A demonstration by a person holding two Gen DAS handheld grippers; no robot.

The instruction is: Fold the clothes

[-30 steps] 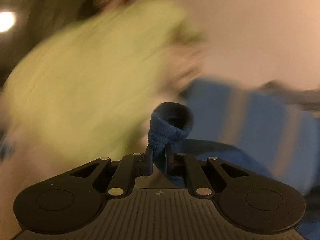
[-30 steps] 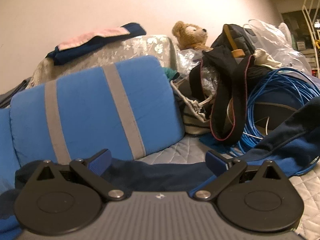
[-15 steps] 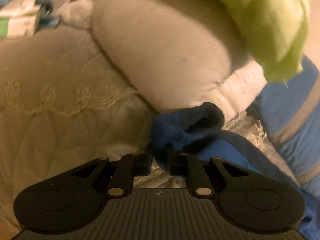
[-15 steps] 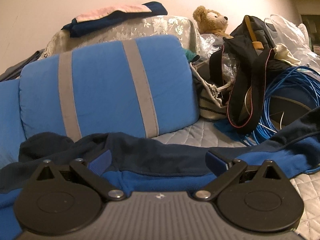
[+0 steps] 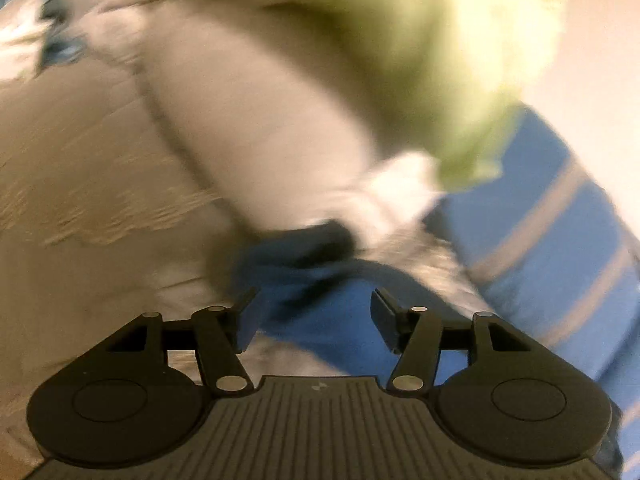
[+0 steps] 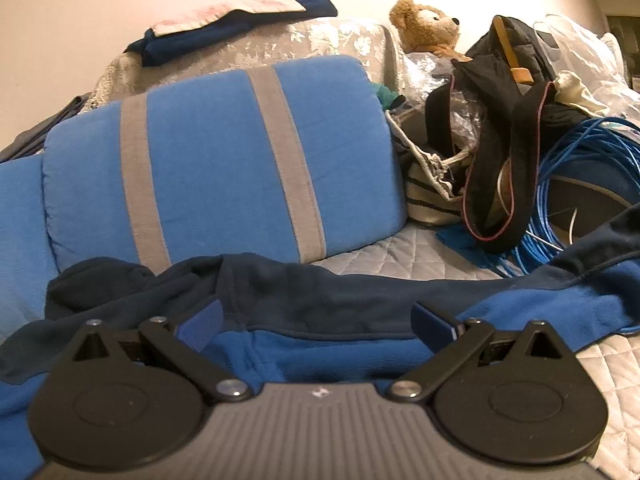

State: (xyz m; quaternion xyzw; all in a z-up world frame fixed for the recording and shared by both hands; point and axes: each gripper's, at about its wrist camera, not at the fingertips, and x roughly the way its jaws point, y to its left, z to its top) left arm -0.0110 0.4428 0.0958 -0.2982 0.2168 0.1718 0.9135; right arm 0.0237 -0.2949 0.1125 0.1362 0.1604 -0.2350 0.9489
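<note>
Fingers [image 5: 244, 320] of the left gripper [image 5: 314, 318] stand apart and are opening, with nothing pressed between them. A second ago they were pinched tight on a rolled blue cuff; now that cuff [image 5: 304, 252] lies just ahead of the tips on the pale bedding [image 5: 80, 184], and the fleece [image 5: 332, 332] runs back between the spread fingers without being gripped. The view is smeared by motion, so finer detail is lost. Beyond the cuff sit a white pillow [image 5: 260, 128] and a green cloth [image 5: 460, 72].

The right gripper [image 6: 314, 322] has its fingers wide apart too, holding nothing. The same fleece [image 6: 340, 356] lies flat under and ahead of them, its dark navy band [image 6: 320, 296] just past the tips and a striped cushion [image 6: 224, 160] behind.

My reading: the sleeve has been laid and released, so this fold is placed and both grippers are free to take the next edge.
</note>
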